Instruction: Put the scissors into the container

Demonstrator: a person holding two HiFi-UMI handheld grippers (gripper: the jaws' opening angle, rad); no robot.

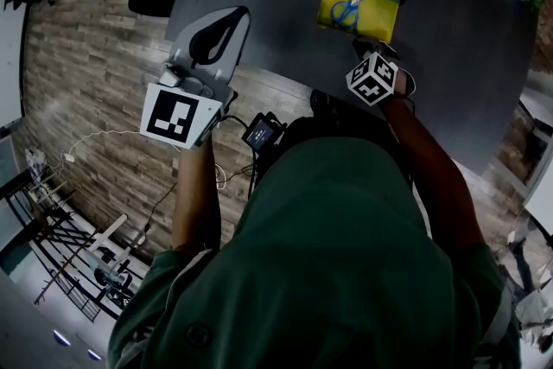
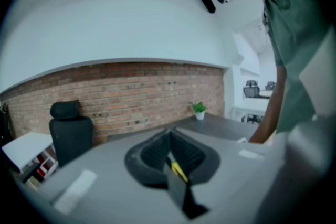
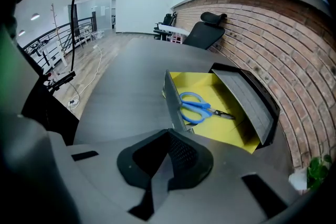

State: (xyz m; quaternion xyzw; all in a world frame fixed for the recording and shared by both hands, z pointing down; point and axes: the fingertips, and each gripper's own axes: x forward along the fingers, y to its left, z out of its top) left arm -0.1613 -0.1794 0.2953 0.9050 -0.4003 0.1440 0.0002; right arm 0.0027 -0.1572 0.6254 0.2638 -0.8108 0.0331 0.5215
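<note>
Markings: black-and-white square patterns on the left cube [image 1: 180, 117] and the right cube [image 1: 373, 79]; these are the only printed marks that can be made out.
Left gripper [image 2: 169, 138]: jaws closed together, gripping nothing. A thin yellow sliver sits at the seam; I cannot tell what it is.
Right gripper [image 3: 169, 136]: jaws closed together, with nothing between them.
Left arm [image 1: 194, 194]: reaches forward and holds its gripper near level at the left edge of the table [image 3: 126, 86], well apart from the box. It faces a brick wall [image 2: 131, 92].
Right arm [image 1: 432, 177]: stretched toward the box, its gripper tipped steeply down just short of the near wall.
Container [image 3: 172, 105]: grey box with a yellow lining, standing on the dark table, its lid [image 3: 249, 99] swung open on the far side.
Scissors [image 3: 197, 108]: lying flat on the yellow floor inside the container.
Scissors axis: in the right gripper view they run left to right. The blue handles are beside the near wall and the blades point toward the lid.
</note>
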